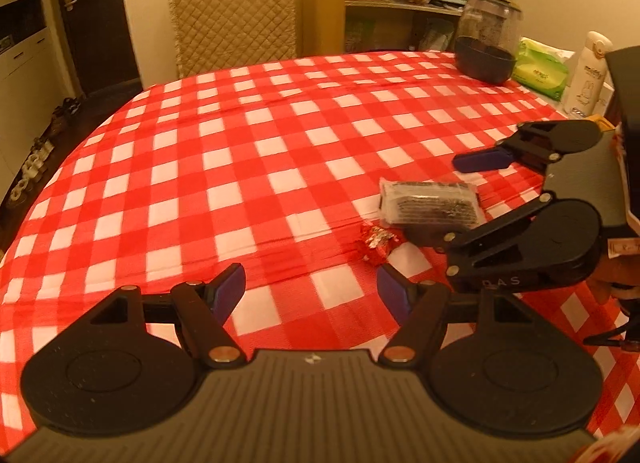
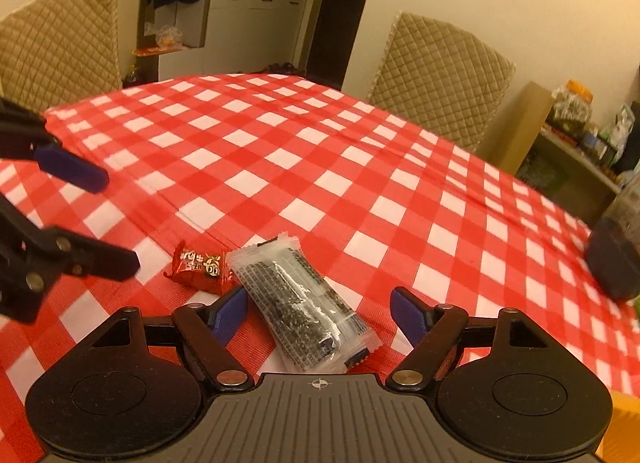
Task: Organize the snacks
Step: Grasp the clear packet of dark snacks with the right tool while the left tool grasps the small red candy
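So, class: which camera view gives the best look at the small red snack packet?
The right wrist view: the red snack packet lies close, sharp, its printed face turned to the camera, touching the clear seaweed pack. The left wrist view shows it smaller, blurred and crumpled-looking, print unreadable.

Warm light; 2 quilted chairs (image 2: 436, 75), dark door (image 1: 92, 11), checked table (image 1: 240, 151).
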